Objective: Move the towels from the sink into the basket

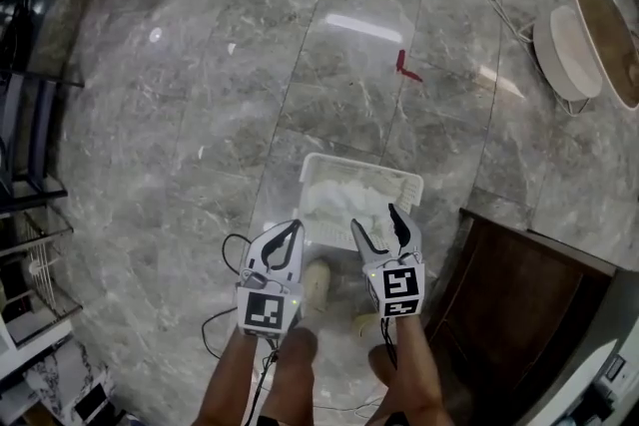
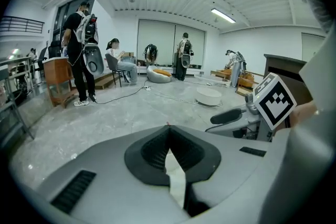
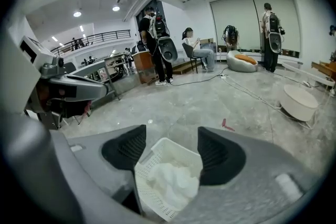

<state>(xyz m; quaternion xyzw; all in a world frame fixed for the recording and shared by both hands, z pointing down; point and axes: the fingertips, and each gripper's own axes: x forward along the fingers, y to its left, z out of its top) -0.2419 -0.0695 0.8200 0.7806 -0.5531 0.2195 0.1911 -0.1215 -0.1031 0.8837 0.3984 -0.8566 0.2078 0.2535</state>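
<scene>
A white slotted basket [image 1: 407,181] stands on the grey marble floor, with white towels [image 1: 344,200] heaped inside it. Both grippers hover over its near edge. My left gripper [image 1: 293,227] has its jaws pressed together, and the left gripper view shows its pads [image 2: 157,149] meeting with nothing held. My right gripper [image 1: 375,219] stands open and empty. In the right gripper view the basket [image 3: 144,166] and its towels [image 3: 173,182] lie below the gap between the open gripper's [image 3: 172,134] jaws, well apart from them. No sink shows in any view.
A dark wooden cabinet [image 1: 529,314] stands close at the right. A round white object [image 1: 564,50] and a cable lie far right. A red mark [image 1: 404,65] is on the floor beyond the basket. Several people [image 3: 157,42] stand far off.
</scene>
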